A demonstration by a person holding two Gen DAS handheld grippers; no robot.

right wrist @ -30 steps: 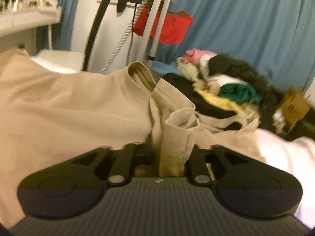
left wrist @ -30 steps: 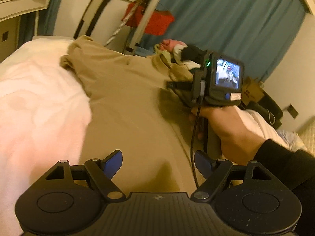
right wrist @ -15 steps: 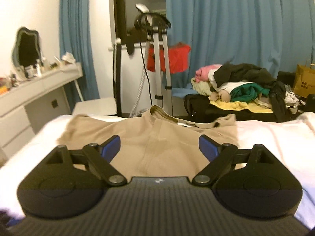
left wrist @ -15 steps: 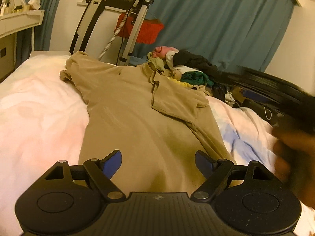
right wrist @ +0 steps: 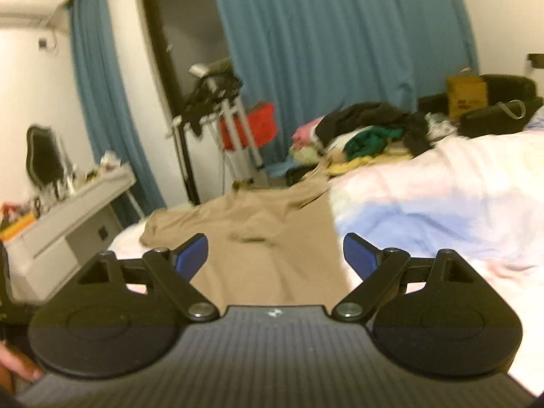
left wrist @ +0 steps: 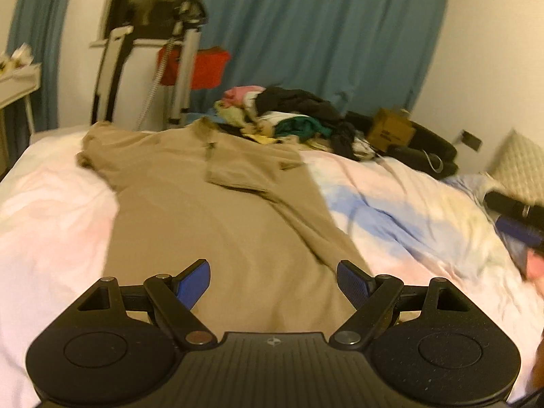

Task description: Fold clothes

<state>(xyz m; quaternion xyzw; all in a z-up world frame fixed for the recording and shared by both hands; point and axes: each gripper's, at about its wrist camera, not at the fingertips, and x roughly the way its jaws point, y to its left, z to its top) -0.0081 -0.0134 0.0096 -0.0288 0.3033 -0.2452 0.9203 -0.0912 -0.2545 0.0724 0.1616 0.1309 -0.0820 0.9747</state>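
Left wrist view, left gripper point(left wrist: 273, 280): it is hovering over the lower part of the tan shirt point(left wrist: 217, 210) with its blue-padded jaws spread wide and nothing between them, just as half a second ago.
Left wrist view, shirt: it is lying spread on the pale bedcover point(left wrist: 408, 204), collar toward the far edge, one sleeve folded across the chest and the other trailing out to the left. A second ago the right-hand tool was pinching that sleeve region; now the cloth is lying free.
Left wrist view, right gripper point(left wrist: 516, 217): it is showing only as a dark blurred shape at the right edge (half a second ago it was sweeping past higher up).
Left wrist view, background: a heap of clothes point(left wrist: 292, 119) is sitting beyond the collar, before the blue curtain point(left wrist: 323, 34).
Right wrist view, right gripper point(right wrist: 274, 255): its jaws are standing wide apart and empty, whereas a second ago they were clamped on a bunched sleeve.
Right wrist view, shirt point(right wrist: 268, 238): it is lying flat ahead of the fingers, now seen more from the right side, with the bedcover point(right wrist: 442, 197) filling the right.
Right wrist view, background: the clothes heap point(right wrist: 367, 132) and a white dresser point(right wrist: 68, 217) are flanking the scene.
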